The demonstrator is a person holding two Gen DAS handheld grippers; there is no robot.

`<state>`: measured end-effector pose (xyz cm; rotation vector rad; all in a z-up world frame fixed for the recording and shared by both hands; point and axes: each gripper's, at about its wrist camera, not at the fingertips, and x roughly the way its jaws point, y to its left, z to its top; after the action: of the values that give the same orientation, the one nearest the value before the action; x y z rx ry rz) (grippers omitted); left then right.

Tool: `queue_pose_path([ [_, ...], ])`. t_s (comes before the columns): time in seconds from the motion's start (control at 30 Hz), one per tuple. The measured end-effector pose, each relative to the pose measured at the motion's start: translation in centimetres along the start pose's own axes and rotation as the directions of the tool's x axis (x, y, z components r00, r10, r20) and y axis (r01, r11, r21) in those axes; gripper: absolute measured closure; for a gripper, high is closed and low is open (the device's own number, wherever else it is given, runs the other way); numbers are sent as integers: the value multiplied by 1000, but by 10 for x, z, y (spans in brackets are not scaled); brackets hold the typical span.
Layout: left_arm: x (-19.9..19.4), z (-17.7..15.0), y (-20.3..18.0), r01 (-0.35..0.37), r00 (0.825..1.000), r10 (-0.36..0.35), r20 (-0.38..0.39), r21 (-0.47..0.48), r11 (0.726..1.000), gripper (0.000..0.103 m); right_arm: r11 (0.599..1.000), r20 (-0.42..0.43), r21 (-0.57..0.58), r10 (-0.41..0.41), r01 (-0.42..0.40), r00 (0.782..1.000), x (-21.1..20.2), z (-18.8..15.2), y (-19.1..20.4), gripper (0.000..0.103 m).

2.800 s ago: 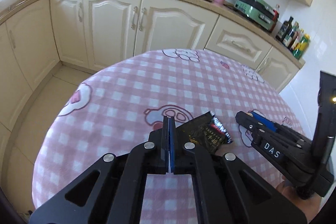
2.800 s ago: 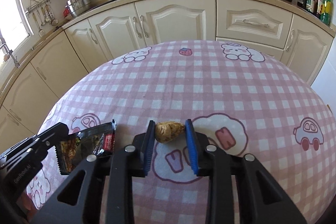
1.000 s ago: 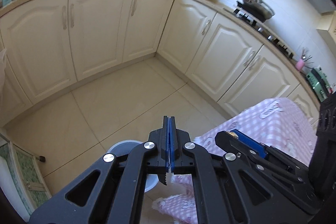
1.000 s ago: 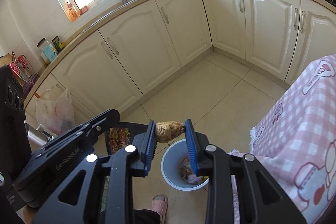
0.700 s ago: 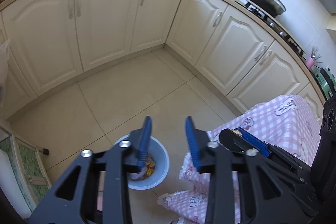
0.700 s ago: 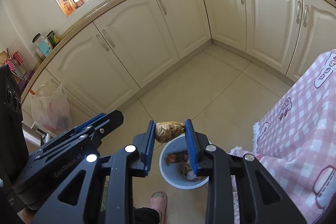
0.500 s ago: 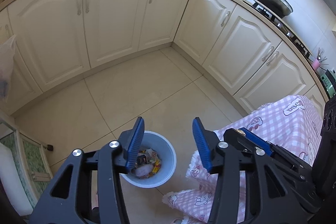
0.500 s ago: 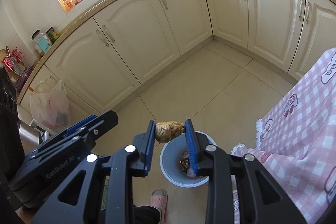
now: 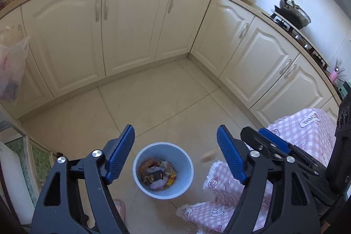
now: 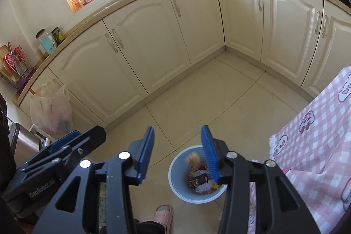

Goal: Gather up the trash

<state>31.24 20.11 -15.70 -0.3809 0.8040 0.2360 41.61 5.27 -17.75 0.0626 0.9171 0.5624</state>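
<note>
A pale blue bin (image 9: 183, 156) stands on the tiled floor with several wrappers in it, a black snack wrapper (image 9: 154, 175) on top. My left gripper (image 9: 175, 135) hangs above it, its jaws opening wide with nothing between them. My right gripper (image 10: 177, 135) is beside it, jaws opening and empty. A crumpled brown lump (image 10: 193, 158) is falling, blurred, just over the bin (image 10: 177, 174), and it shows as a tan streak (image 9: 208, 155) by the rim. Each gripper appears in the other's view: the right gripper (image 9: 258, 135), the left gripper (image 10: 85, 135).
The pink checked tablecloth (image 10: 318, 124) hangs down at the right, close to the bin. A foot in a pink slipper (image 10: 163, 214) stands just before the bin. Cream cabinets (image 9: 131, 32) wrap around the floor. A plastic bag (image 10: 50, 111) hangs on a cabinet at left.
The left jaws went from shut to wide open and the black wrapper now lies in the bin. The right jaws spread and the brown lump has left them, dropping toward the bin.
</note>
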Motion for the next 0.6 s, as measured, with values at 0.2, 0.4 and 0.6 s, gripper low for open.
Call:
queue_pose_path([
  [0.2, -35, -1, -16, 20, 998, -24, 64, 56, 998, 17, 999, 50, -1, -49, 49, 998, -35, -2, -3, 57],
  [0.4, -78, -6, -37, 29, 990, -48, 134, 139, 990, 11, 993, 143, -10, -111, 114, 983, -98, -10, -8, 53],
  [0.6, -127, -20, -57, 45, 975, -86, 205, 195, 980, 8, 985, 246, 6, -167, 171, 955, -172, -32, -16, 49],
])
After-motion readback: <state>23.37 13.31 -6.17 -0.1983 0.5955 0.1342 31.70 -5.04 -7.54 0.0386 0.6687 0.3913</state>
